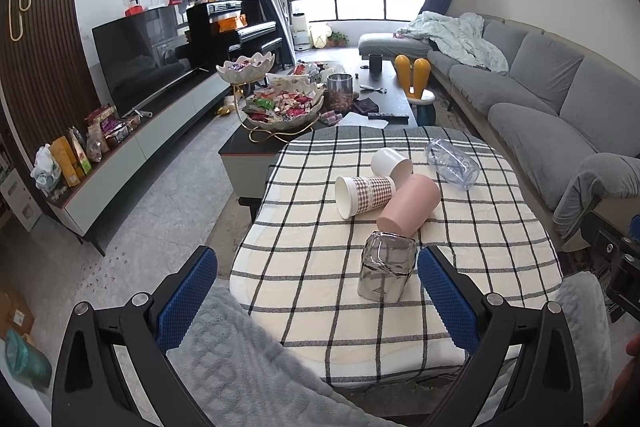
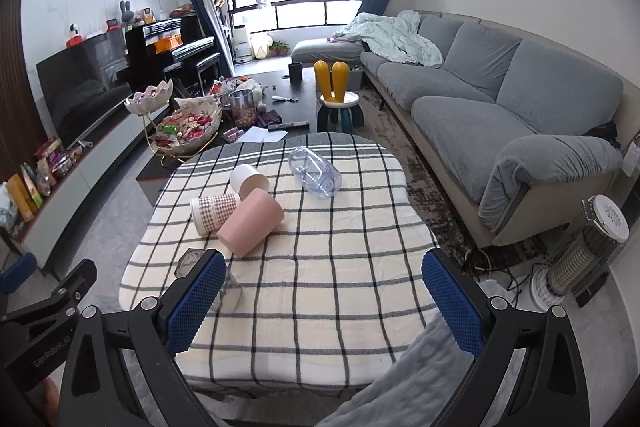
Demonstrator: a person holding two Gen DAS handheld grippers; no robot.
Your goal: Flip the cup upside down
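Several cups lie on the checked tablecloth (image 1: 312, 287). A grey glass cup (image 1: 386, 269) stands nearest, with a pink cup (image 1: 408, 209), a plaid paper cup (image 1: 362, 195), a white cup (image 1: 390, 163) and a clear plastic cup (image 1: 452, 163) lying on their sides behind it. My left gripper (image 1: 316, 287) is open and empty, just short of the grey glass cup, which sits near its right finger. My right gripper (image 2: 324, 291) is open and empty above the near table edge. In the right wrist view its left finger (image 2: 196, 303) partly hides the grey glass cup (image 2: 192, 261); the pink cup (image 2: 250, 223) lies beyond.
A dark coffee table (image 1: 388, 99) with snack bowls (image 1: 284, 107) stands beyond the table. A grey sofa (image 2: 520, 107) runs along the right. A TV (image 1: 148, 55) and cabinet are at left. A heater (image 2: 584, 251) stands on the floor at right. A grey blanket (image 1: 240, 359) lies below the grippers.
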